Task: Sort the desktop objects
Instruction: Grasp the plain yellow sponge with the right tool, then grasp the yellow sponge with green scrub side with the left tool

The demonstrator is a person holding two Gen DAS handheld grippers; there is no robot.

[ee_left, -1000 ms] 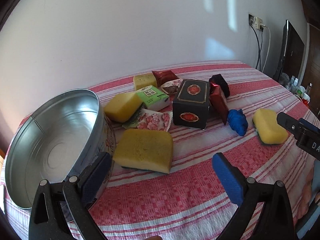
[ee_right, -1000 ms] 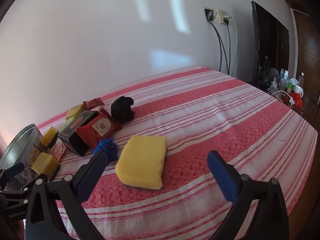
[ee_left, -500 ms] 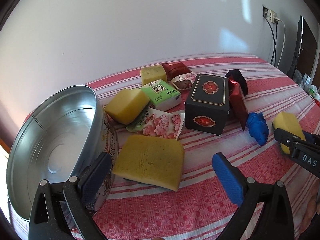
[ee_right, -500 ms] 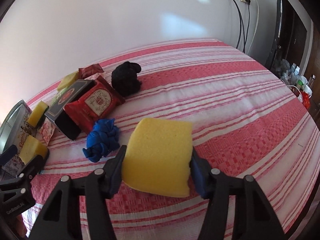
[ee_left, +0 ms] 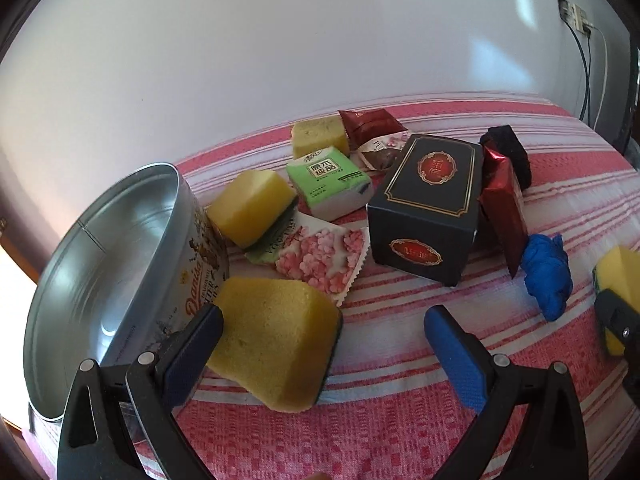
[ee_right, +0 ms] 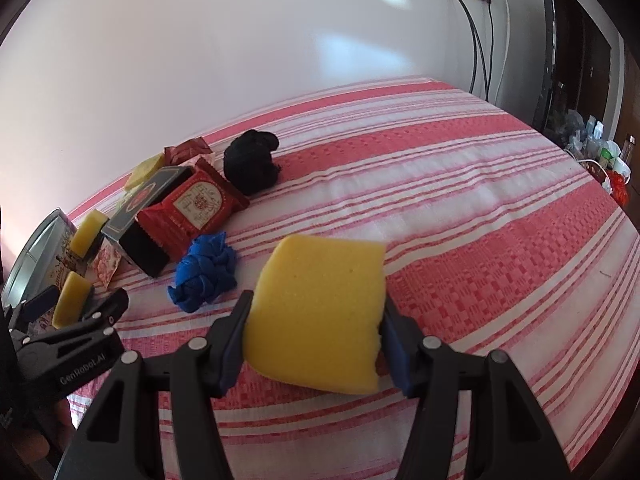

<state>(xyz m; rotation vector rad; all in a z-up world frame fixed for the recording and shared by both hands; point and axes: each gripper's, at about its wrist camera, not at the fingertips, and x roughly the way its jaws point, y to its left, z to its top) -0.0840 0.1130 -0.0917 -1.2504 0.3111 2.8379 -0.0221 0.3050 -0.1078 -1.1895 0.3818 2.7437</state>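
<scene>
My right gripper (ee_right: 316,340) is shut on a yellow sponge (ee_right: 320,312) and holds it above the red striped tablecloth; that sponge also shows at the right edge of the left wrist view (ee_left: 620,276). My left gripper (ee_left: 324,344) is open around a second yellow sponge (ee_left: 276,340), which lies beside the round metal tin (ee_left: 120,264); the left pad is next to the sponge's edge. A blue cloth (ee_right: 204,276), black cloth (ee_right: 252,160), dark gift box (ee_left: 428,204) and red packet (ee_right: 192,212) lie between.
Behind the tin lie a small yellow sponge (ee_left: 252,206), a green tissue pack (ee_left: 328,180), a flowery sachet (ee_left: 320,256), another sponge (ee_left: 320,134) and snack wrappers (ee_left: 372,124). The wall runs along the far side. Cables (ee_right: 480,40) and a screen (ee_right: 560,60) are at the right.
My right gripper closed on the yellow sponge and lifted it off the cloth. My left gripper moved forward so its open fingers now flank the near sponge by the tin.
</scene>
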